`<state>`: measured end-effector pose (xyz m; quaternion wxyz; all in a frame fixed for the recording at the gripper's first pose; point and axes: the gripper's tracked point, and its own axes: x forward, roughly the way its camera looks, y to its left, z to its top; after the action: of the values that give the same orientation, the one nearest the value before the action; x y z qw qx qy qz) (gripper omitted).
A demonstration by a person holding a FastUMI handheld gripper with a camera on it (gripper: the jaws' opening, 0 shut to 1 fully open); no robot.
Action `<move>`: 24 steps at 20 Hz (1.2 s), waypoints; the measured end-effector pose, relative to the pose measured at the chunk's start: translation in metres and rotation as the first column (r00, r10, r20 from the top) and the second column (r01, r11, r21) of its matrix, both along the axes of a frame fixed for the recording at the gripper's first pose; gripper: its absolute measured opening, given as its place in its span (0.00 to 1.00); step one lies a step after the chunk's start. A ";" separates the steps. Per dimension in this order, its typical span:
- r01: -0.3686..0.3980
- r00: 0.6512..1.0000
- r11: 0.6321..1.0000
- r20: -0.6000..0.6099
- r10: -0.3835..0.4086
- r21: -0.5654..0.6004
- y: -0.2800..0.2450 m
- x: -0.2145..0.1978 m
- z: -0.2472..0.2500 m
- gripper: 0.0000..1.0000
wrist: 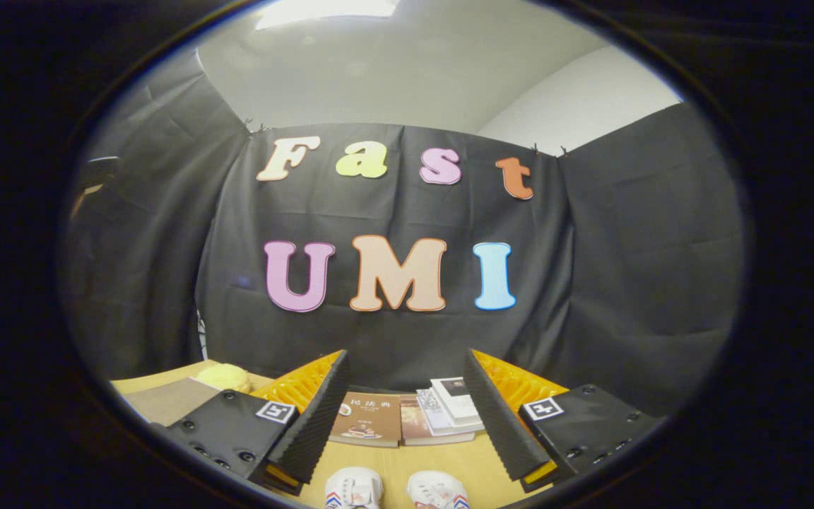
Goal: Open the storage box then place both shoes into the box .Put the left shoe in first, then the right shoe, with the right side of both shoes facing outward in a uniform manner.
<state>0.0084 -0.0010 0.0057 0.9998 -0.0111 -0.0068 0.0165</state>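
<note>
Tan wood shows as the desk (393,463), seen between the spread fingers of the hand-held gripper (407,364), which stands wide open and holds nothing. Two white shoes (396,490) with red and blue stripes sit side by side on the desk at six o'clock, low between the fingers, toes pointing up toward the wall. Beyond them, around twelve o'clock from the shoes, several books (407,418) lie flat against the black cloth wall. A yellow soft thing (225,377) rests at ten o'clock, beyond the left finger; what it is cannot be told.
</note>
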 end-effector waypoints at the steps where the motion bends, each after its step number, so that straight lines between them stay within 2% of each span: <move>1: -0.002 1.000 1.000 0.000 0.002 0.002 0.000 0.000 -0.001 1.00; 9: -0.022 0.999 0.998 -0.046 0.024 0.051 0.010 0.003 -0.017 1.00; 14: -0.069 0.977 0.969 -0.182 0.113 0.236 0.036 -0.001 -0.066 1.00; 19: -0.096 0.930 0.903 -0.286 0.231 0.419 0.066 -0.012 -0.110 1.00; 21: -0.094 0.902 0.863 -0.325 0.284 0.496 0.079 -0.019 -0.128 1.00; 24: -0.050 0.850 0.792 -0.390 0.353 0.608 0.097 -0.034 -0.161 1.00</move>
<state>-0.0257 0.0959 -0.1551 0.9160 0.2974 0.2378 0.1260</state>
